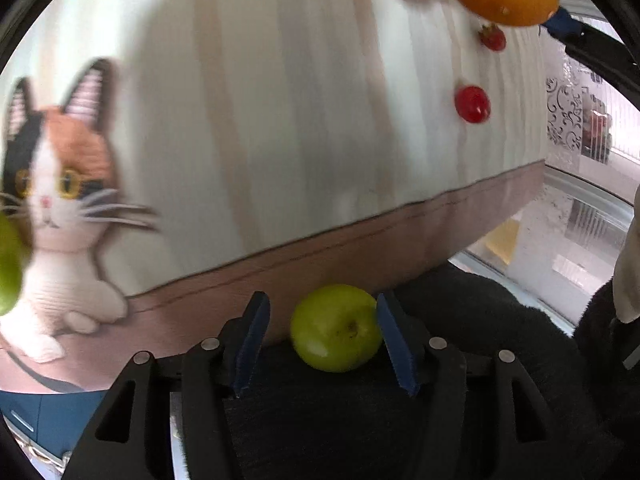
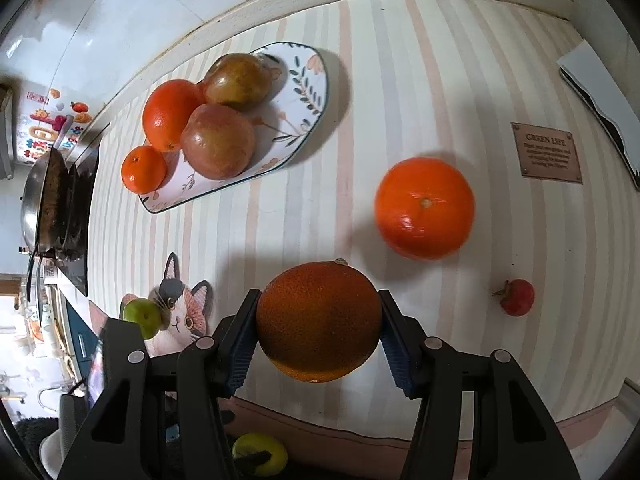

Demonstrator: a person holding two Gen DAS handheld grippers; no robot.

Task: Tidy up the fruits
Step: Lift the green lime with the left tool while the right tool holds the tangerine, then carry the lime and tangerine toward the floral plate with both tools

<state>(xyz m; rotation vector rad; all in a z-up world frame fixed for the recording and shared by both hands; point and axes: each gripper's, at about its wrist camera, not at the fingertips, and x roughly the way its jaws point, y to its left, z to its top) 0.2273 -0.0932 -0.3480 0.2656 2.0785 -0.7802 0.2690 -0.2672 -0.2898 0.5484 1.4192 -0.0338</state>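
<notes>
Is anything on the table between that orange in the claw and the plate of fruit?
Nothing visible does. The right gripper holds the orange above bare striped cloth, which runs clear to the plate. The loose tangerine lies off to the right.

A home kitchen is showing: a wok [image 2: 40, 208] is sitting on a stove [image 2: 80, 216] at nine o'clock beside the striped-cloth table [image 2: 400, 60].

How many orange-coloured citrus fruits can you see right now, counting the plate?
4. Two sit on the plate: a big one and a small one at its edge. One lies loose on the tablecloth. One is between the right gripper's fingers. The plate's other fruit may hide more.
</notes>
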